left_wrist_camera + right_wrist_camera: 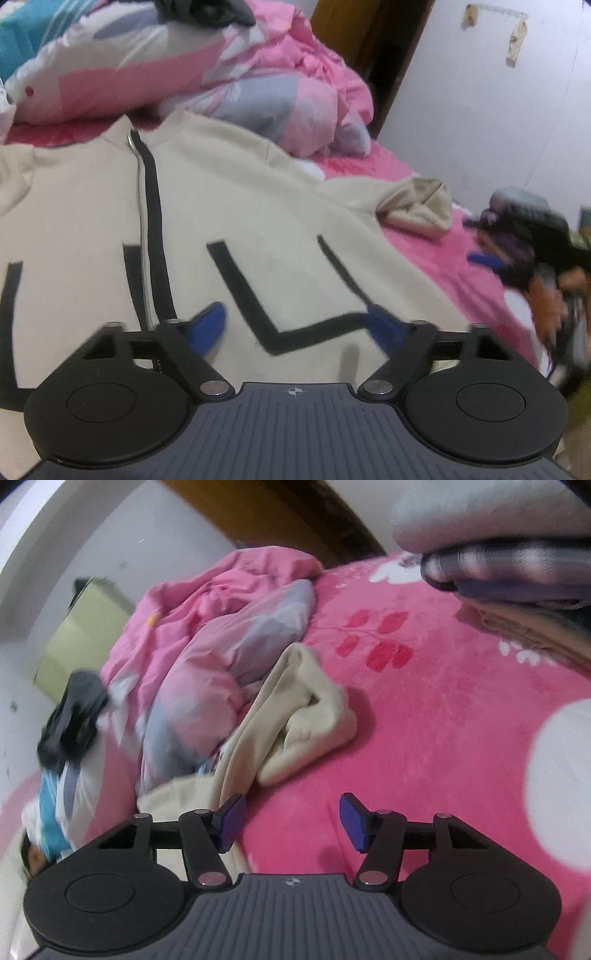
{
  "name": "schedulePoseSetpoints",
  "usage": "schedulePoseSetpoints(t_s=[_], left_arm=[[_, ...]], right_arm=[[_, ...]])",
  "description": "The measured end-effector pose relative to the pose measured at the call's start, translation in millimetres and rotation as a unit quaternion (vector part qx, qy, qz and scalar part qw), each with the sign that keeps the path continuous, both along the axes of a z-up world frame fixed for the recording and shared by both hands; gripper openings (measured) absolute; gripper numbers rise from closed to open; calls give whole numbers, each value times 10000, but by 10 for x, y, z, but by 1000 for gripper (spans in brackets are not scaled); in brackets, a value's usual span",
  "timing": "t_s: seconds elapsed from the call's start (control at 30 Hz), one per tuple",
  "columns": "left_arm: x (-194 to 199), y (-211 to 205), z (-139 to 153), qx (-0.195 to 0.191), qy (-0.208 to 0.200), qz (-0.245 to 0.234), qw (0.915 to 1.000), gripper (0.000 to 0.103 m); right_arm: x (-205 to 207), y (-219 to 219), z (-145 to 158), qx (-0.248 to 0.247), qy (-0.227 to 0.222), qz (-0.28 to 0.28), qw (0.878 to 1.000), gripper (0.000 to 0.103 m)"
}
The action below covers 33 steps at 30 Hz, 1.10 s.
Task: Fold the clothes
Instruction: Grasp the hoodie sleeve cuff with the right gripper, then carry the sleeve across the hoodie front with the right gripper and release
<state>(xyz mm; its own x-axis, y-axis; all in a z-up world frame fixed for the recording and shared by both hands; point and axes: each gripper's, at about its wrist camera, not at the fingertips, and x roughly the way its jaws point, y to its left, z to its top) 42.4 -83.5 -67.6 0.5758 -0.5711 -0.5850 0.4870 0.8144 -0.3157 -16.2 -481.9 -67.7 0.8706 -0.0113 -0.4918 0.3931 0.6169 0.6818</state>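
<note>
A cream zip jacket (229, 206) with black stripes lies spread flat on the pink bed (443, 709), the left claw (295, 325) open above its hem with nothing gripped, the right claw (291, 821) open and empty beside its crumpled sleeve (310, 716)

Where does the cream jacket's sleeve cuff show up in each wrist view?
Left wrist view: sleeve cuff lies right of centre on the pink blanket, beyond the cream jacket body.
Right wrist view: sleeve cuff sits at centre, above the claw, on the pink blanket.
Shared landmark: the pink and grey quilt heaped beside the sleeve.
</note>
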Motion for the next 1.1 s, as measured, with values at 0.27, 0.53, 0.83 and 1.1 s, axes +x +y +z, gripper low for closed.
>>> schedulePoseSetpoints(t_s=[0.27, 0.53, 0.83, 1.1], left_arm=[[10, 60, -108, -28, -2, 37, 10000, 75], [14, 59, -126, -48, -70, -17, 10000, 75], [23, 63, -132, -77, -91, -31, 9999, 75], [50, 98, -140, -212, -34, -41, 9998, 75]], right_arm=[[661, -403, -316, 594, 453, -413, 9964, 57], [1123, -122, 398, -3299, 1078, 409, 9370, 16], [1527, 419, 478, -7919, 2096, 634, 5700, 13], [1641, 1088, 627, -9088, 785, 341, 4084, 13]])
